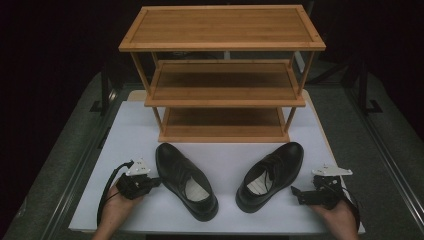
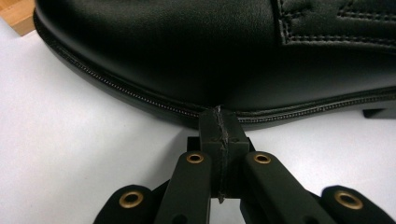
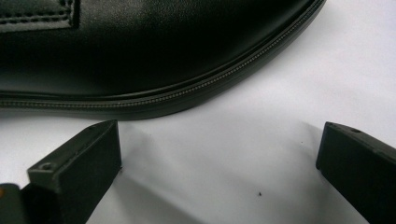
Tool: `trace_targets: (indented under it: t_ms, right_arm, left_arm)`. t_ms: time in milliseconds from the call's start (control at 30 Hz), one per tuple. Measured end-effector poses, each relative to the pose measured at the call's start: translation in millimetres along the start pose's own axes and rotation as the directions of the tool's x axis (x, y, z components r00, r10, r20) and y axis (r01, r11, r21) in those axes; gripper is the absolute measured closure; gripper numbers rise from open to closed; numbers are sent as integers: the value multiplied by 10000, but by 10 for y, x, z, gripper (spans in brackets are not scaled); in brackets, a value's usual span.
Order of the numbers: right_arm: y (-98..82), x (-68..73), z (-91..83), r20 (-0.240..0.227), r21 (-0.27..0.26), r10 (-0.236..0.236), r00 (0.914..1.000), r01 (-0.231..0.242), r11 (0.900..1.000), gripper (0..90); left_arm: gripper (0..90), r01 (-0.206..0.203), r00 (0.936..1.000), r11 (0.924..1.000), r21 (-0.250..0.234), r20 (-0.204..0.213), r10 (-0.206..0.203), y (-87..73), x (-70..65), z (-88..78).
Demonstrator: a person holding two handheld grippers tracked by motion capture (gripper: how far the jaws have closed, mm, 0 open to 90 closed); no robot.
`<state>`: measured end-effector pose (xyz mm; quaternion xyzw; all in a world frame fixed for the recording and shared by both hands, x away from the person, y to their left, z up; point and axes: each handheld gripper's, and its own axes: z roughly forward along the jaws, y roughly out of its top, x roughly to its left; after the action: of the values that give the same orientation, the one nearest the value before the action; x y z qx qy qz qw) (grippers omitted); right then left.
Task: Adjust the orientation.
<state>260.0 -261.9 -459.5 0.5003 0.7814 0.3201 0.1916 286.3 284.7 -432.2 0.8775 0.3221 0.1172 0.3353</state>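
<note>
Two black leather shoes lie on the white table in front of a wooden rack. The left shoe (image 1: pixel 186 180) points its toe toward the rack, heel near the front edge. My left gripper (image 1: pixel 156 181) is shut with nothing between its jaws, and its tip rests against that shoe's outer side. In the left gripper view the shut gripper (image 2: pixel 219 122) meets the left shoe (image 2: pixel 196 56) at the sole's welt. The right shoe (image 1: pixel 271 175) lies angled at the right. My right gripper (image 1: pixel 296 192) stands open just beside it. In the right gripper view the open gripper (image 3: pixel 219 151) faces the right shoe (image 3: pixel 140 56), a short gap away.
A three-shelf bamboo shoe rack (image 1: pixel 222 75) stands at the back of the white table top (image 1: pixel 225 155), all shelves bare. A corner of the rack (image 2: pixel 16 14) appears in the left gripper view. Dark floor and stand legs surround the table.
</note>
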Motion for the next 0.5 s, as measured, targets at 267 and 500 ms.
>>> trace_targets:
  t_ms: [267, 500]
  right_arm:
    - [0, 2, 0, -3, -1, 15, 10000, -15, 10000, 0]
    - [0, 1, -1, -5, 13, 3, 10000, -3, 10000, 0]
  left_arm:
    - [900, -237, 9997, 9997, 68, 34, 237, 99, 36, 82]
    - [900, -387, 9989, 9992, 87, 264, 385, 249, 83, 218]
